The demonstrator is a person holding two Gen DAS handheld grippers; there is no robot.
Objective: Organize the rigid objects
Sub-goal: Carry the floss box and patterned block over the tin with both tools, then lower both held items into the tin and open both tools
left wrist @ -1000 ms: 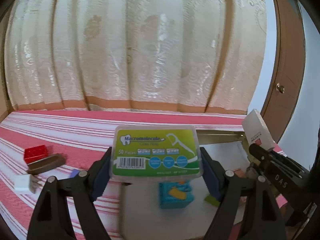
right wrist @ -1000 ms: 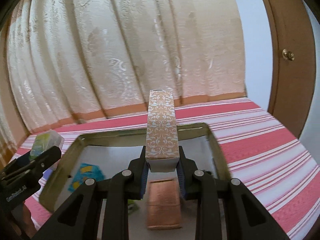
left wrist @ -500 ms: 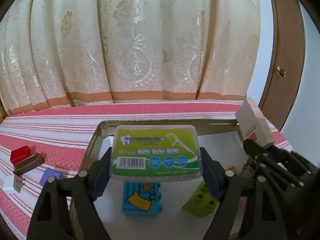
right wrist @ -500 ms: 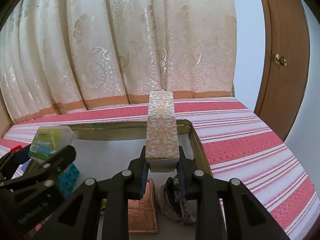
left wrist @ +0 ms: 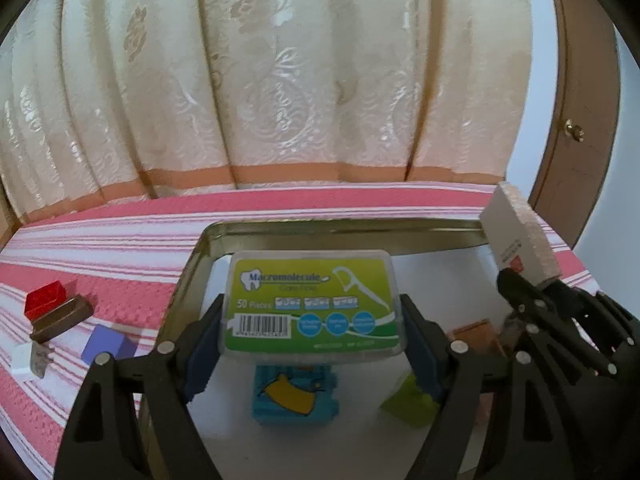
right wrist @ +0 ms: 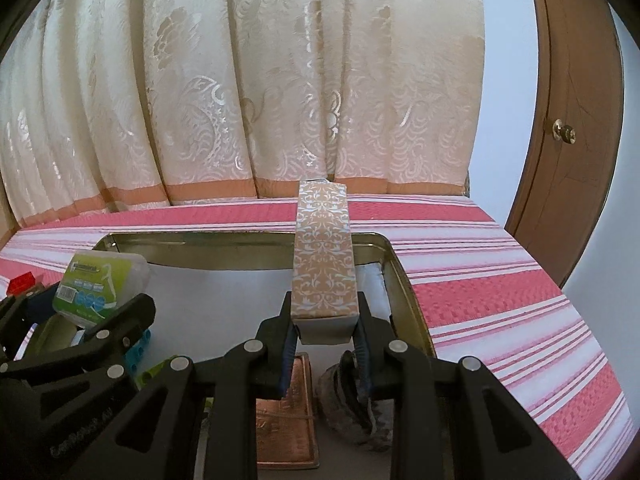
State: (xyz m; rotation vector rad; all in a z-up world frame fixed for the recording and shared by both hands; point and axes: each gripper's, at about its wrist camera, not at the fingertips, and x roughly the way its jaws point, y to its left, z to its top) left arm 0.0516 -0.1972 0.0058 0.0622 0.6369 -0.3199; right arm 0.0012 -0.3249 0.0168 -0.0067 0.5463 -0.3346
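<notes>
Left tongs (left wrist: pixel 312 330) grip floss-pick box (left wrist: pixel 311 302) above metal tray (left wrist: pixel 280 227)

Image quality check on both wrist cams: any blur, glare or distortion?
Left wrist: strong fisheye bowing, dark corner vignette; the floss pick box label is readable, the blue block under it soft. Right wrist: same bowing; sheen on the curtain; the patterned box sharp, the copper plate shadowed.

Curtained wall behind my table

I face a cream damask curtain (right wrist: pixel 280 92) with an orange band along its hem, hanging behind the table (right wrist: pixel 480 280) in its red-and-white striped cloth; to my right stands a brown wooden door (right wrist: pixel 576 120) with a brass knob (right wrist: pixel 563 131) against a pale wall (right wrist: pixel 508 80).
</notes>
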